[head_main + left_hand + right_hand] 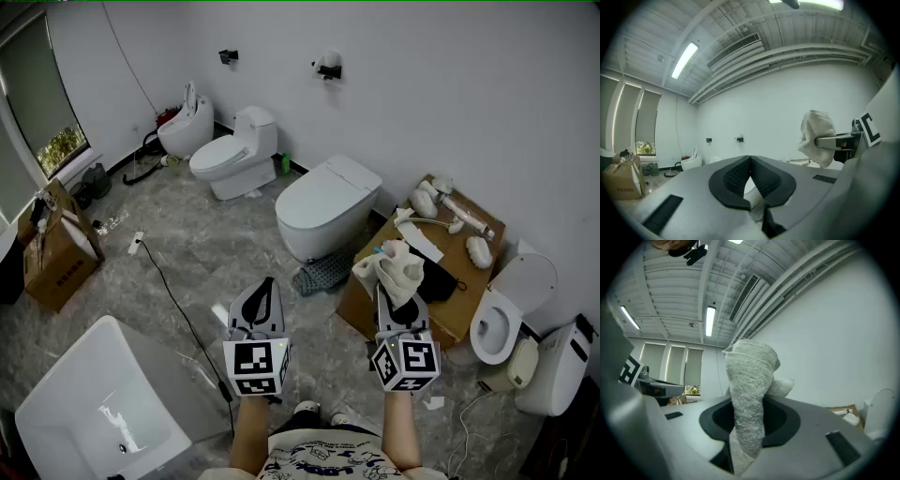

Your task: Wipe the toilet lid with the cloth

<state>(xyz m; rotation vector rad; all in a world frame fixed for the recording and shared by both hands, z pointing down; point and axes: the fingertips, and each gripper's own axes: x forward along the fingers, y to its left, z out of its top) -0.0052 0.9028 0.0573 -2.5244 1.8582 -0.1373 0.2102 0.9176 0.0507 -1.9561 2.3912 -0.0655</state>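
A white toilet with its lid (339,184) down stands ahead by the far wall. My right gripper (397,292) is shut on a cream terry cloth (394,267); in the right gripper view the cloth (749,394) bunches upward from between the jaws. The gripper is held raised, short of the toilet and to its right. My left gripper (266,292) is shut with nothing in it, its jaw tips meeting (750,161); it is held beside the right one, at about the same height. The cloth (818,136) also shows at the right of the left gripper view.
A grey rag (323,272) lies on the floor at the toilet's base. An open cardboard box (448,258) with white parts stands to the right. More toilets (232,153) stand at the back left, a white basin (103,398) at the lower left, a cable (178,305) crosses the floor.
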